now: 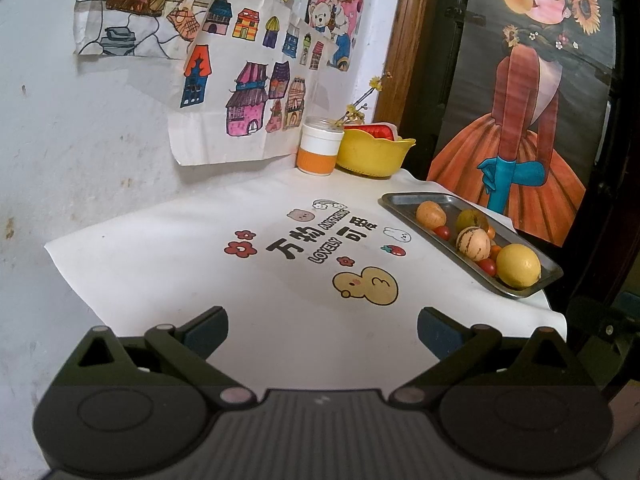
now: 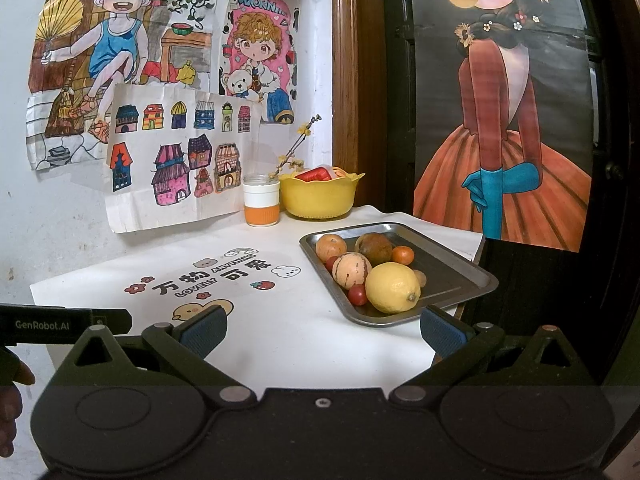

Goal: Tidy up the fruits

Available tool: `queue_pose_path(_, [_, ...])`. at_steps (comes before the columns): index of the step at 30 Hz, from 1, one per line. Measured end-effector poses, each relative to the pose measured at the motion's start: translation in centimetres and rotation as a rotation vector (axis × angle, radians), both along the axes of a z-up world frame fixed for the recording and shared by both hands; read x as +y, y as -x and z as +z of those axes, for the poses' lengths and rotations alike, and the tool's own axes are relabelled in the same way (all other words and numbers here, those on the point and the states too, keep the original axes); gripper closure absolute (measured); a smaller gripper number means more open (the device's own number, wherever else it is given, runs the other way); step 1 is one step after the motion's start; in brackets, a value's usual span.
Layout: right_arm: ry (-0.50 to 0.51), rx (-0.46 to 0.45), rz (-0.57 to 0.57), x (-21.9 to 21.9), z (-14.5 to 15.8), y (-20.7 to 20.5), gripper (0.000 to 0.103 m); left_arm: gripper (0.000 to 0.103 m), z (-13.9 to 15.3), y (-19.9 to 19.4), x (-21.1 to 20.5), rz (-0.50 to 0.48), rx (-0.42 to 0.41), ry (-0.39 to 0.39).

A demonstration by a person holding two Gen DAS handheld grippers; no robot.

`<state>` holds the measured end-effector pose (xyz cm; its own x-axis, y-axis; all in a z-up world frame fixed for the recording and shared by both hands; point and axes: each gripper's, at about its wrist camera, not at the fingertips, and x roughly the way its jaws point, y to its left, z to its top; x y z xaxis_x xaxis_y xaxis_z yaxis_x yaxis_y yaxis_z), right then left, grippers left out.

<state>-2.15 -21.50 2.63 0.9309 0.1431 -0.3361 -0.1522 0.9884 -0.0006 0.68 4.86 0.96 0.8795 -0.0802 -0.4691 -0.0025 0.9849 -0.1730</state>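
Both hand-held grippers empty and agape, yellow bowl contents half-hidden

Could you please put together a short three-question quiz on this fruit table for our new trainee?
1. True or false: the lemon lies in the metal tray.
2. What stands directly left of the yellow bowl, seen from the right wrist camera?
A. a knife
B. the orange-and-white jar
C. a plate
3. Fill in: both the left claw and the right claw are ____ and hold nothing.

Key: 1 true; 2 B; 3 open.
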Motion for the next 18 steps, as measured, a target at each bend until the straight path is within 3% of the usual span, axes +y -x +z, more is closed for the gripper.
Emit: queue_pose_path(18, [-0.001,0.001,0.0,-0.13,0.05,-0.09,0.001,0.0,0.12,-0.21,-0.38,0.01,0.033,-0.005])
